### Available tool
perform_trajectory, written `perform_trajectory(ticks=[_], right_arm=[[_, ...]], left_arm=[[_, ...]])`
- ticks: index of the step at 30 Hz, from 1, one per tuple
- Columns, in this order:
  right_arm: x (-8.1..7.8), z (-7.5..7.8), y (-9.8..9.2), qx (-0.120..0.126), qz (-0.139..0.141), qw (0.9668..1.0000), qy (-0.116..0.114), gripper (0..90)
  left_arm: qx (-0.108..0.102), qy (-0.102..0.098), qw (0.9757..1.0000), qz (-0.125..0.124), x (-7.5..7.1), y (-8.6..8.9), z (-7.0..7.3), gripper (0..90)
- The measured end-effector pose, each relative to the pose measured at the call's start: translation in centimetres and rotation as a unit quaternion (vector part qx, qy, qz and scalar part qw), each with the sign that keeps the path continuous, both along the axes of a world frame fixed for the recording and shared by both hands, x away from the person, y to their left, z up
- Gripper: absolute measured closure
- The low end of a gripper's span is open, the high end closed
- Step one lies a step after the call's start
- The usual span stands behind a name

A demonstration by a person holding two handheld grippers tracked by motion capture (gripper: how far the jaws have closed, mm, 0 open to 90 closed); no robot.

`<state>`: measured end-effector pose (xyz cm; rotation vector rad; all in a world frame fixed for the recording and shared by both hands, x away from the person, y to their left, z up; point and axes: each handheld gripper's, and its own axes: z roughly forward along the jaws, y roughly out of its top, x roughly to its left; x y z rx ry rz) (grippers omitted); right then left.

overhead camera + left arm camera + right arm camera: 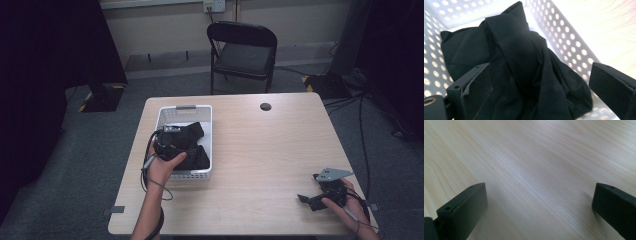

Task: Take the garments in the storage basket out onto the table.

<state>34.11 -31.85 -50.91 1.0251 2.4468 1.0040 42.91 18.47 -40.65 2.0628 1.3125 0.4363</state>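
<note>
Reaching into basket for black cloth

Right gripper (320, 199) idle low on worktop (260, 150), fingers spread, nothing between. Left gripper (534, 87) over white basket (564, 32), fingers spread either side of cloth (524, 65) bunched inside; best lowered onto the thick fold, then pinched deep, clear of the wall.

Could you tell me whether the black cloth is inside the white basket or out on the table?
Inside: the black cloth lies bunched between the white basket's perforated walls, with the open left tongs over it.
</note>
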Motion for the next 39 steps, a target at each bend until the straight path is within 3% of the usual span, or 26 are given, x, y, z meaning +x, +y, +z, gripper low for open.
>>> perform_trajectory(ticks=[11, 16, 21, 31, 39], right_arm=[[0.0, 0.0, 0.0, 0.0, 0.0, 1.0, 0.0, 0.0], [0.0, 0.0, 0.0, 0.0, 0.0, 1.0, 0.0, 0.0], [0.0, 0.0, 0.0, 0.0, 0.0, 1.0, 0.0, 0.0], [0.0, 0.0, 0.0, 0.0, 0.0, 1.0, 0.0, 0.0], [0.0, 0.0, 0.0, 0.0, 0.0, 1.0, 0.0, 0.0]], left_arm=[[0.004, 0.009, 0.9998, 0.016, 1.9, -0.2, -0.9, 4.5], [0.002, 0.016, 0.9992, 0.035, 2.6, -0.1, -1.4, 4.0], [0.0, 0.018, 0.9992, 0.036, 3.1, -0.4, -1.8, 4.0], [0.021, 0.045, 0.9979, 0.042, 4.9, -1.1, -2.5, 4.7], [0.024, 0.067, 0.9962, 0.05, 5.9, -1.4, -3.2, 6.9]])
